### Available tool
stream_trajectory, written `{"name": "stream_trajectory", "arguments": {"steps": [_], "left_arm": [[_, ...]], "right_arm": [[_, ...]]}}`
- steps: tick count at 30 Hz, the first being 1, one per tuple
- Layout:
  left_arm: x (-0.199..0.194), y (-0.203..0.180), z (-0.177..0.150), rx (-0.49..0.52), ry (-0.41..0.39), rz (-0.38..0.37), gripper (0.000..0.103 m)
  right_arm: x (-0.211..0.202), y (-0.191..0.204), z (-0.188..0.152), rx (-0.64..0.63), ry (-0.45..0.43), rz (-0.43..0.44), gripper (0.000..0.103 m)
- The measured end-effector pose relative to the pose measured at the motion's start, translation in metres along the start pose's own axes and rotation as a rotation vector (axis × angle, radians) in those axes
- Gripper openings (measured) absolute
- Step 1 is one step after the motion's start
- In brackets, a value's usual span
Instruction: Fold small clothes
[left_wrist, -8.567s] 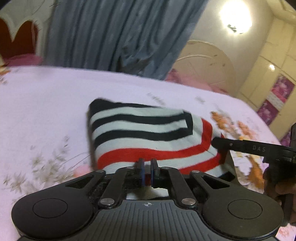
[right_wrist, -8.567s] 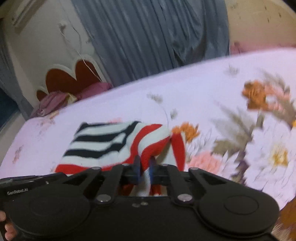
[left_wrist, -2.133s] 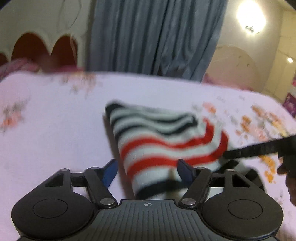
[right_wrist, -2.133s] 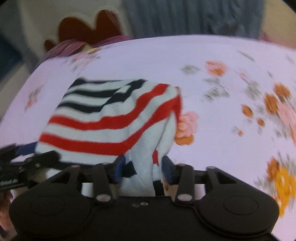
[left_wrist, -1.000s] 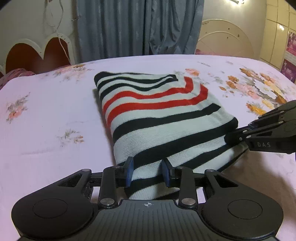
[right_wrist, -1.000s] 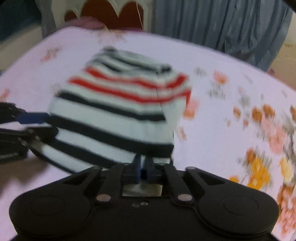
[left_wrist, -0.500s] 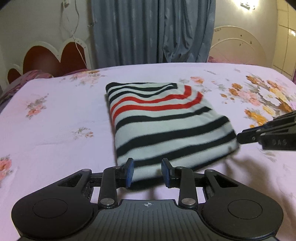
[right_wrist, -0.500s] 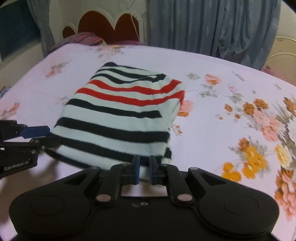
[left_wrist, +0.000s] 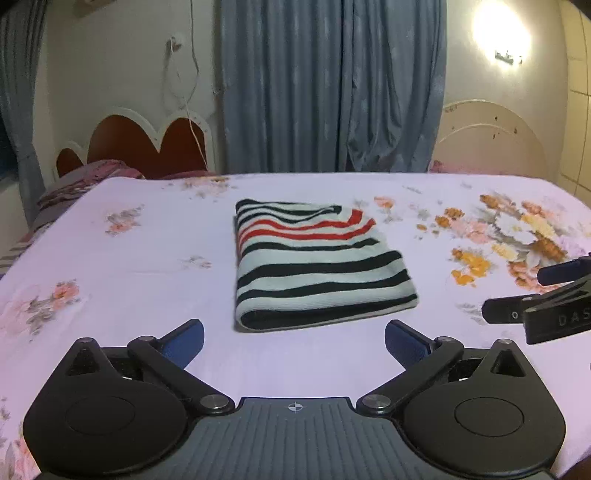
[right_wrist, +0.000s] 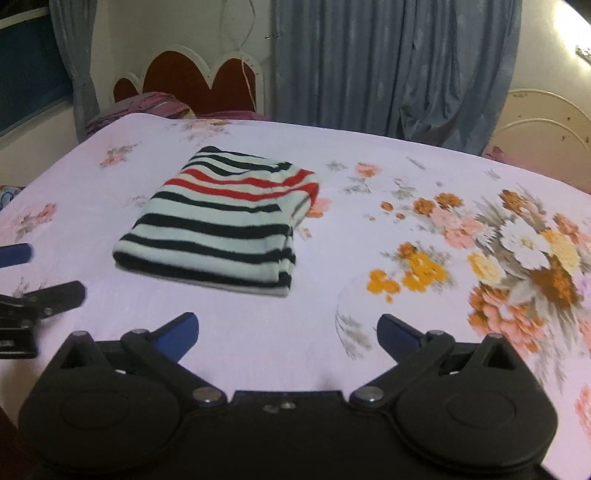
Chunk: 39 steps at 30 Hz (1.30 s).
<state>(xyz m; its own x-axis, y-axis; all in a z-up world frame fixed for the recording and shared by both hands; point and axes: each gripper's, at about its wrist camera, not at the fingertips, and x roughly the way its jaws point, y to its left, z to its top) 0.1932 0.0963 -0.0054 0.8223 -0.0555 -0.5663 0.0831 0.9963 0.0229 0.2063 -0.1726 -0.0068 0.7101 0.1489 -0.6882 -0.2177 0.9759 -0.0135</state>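
A small striped garment (left_wrist: 317, 266), white with black and red stripes, lies folded into a compact rectangle on the bed; it also shows in the right wrist view (right_wrist: 225, 218). My left gripper (left_wrist: 293, 338) is open and empty, pulled back from the garment's near edge. My right gripper (right_wrist: 288, 332) is open and empty, also back from the garment and to its right. The right gripper's fingers (left_wrist: 546, 295) show at the right edge of the left wrist view. The left gripper's fingers (right_wrist: 44, 295) show at the left edge of the right wrist view.
The bed has a pale pink sheet (left_wrist: 147, 266) with flower prints (right_wrist: 524, 251). A red scalloped headboard (left_wrist: 147, 144) and purple pillows (right_wrist: 147, 103) stand at the far left. Blue curtains (left_wrist: 332, 85) hang behind the bed.
Both grippers have let go of the garment, opened wide and drawn back. The garment now lies flat and folded on the bed.
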Motion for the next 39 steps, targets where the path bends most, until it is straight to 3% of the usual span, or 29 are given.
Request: {"name": "stream_trajectory", "arguments": {"steps": [9, 18, 26, 39], "left_arm": [[-0.062, -0.012, 0.002, -0.001, -0.044, 0.033, 0.103], [-0.116, -0.011, -0.01, -0.052, -0.083, 0.026, 0.103], [-0.137, -0.018, -0.012, -0.049, -0.111, 0.018, 0.103], [-0.146, -0.022, -0.007, -0.05, -0.132, 0.015, 0.103]], "right_arm": [[-0.058, 0.006, -0.01, 0.07, -0.082, 0.003, 0.102], [-0.121, 0.016, -0.027, 0.062, -0.159, -0.009, 0.102], [-0.147, 0.019, -0.029, 0.049, -0.205, -0.017, 0.102], [-0.156, 0.019, -0.029, 0.045, -0.226, -0.022, 0.102]]}}
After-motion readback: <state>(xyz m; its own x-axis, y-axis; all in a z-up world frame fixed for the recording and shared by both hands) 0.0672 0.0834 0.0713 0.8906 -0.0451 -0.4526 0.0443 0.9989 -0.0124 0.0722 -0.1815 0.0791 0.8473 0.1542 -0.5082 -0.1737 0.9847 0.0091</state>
